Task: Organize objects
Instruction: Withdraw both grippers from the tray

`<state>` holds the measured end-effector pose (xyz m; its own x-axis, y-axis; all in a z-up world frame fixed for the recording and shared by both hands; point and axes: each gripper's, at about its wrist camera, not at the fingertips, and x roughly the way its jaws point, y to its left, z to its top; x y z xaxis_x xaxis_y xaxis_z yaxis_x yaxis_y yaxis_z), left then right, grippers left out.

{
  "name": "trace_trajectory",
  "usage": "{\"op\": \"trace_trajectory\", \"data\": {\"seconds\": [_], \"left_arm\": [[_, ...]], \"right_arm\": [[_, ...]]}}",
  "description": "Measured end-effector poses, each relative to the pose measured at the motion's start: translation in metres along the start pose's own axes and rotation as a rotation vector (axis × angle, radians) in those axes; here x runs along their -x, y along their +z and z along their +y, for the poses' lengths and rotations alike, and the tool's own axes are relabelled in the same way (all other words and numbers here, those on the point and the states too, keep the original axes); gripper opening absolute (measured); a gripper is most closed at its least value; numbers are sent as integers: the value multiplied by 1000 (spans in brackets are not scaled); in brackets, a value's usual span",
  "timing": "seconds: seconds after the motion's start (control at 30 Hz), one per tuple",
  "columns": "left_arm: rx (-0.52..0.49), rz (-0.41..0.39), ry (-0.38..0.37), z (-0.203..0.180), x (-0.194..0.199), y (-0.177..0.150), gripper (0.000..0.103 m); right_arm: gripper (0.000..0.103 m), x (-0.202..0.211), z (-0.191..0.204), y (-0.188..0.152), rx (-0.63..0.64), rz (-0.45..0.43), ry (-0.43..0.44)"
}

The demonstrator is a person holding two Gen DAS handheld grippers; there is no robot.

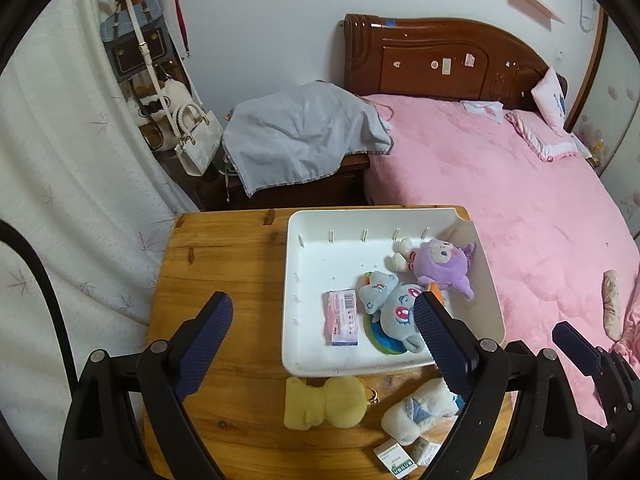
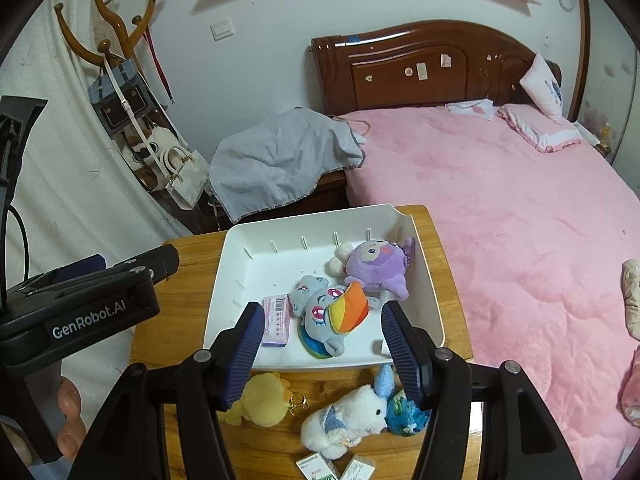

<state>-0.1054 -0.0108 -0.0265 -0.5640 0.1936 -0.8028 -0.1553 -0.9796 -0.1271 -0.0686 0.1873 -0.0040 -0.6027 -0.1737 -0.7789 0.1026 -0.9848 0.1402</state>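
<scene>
Both tongs hang released above the bench point(image 2: 168, 364), nothing between their pads: the left tongs point(image 1: 324, 344) stand wide over bare wood and the white tray's point(image 1: 304, 280) near corner, while the right tongs point(image 2: 320, 354) gape over the tray's front rim. Beyond the right tongs, inside the tray, lie a pink box point(image 2: 277, 320), a grey-blue plush with a rainbow mane point(image 2: 332, 316) and a purple plush point(image 2: 378, 268). Below them, on the bench outside the tray, wait a yellow plush point(image 2: 264, 400), a white plush point(image 2: 348, 420), a blue-green ball-like toy point(image 2: 406, 414) and two small cartons point(image 2: 316, 470). The risk I see is crowding: the white plush touches the ball-like toy, so a careless closing could pinch both or roll the ball off the bench edge; the small ring on the yellow plush could also snag a pad. The cartons are cut off by the frame, their print unreadable, and the right pad hides part of the ball.
</scene>
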Motion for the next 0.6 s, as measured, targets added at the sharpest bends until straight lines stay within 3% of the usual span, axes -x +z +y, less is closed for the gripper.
{"op": "trace_trajectory", "data": {"seconds": [0.33,0.43,0.6], "left_arm": [[23,-48,14,1,37,-24,95],[21,-63,21,1,46,-33,98],[26,-55,24,-2,49,-50,98]], "right_arm": [[63,39,-16,-16,39,-50,4],[70,49,-28,-22,42,-68,7],[73,55,-46,-32,32,-68,6]]}}
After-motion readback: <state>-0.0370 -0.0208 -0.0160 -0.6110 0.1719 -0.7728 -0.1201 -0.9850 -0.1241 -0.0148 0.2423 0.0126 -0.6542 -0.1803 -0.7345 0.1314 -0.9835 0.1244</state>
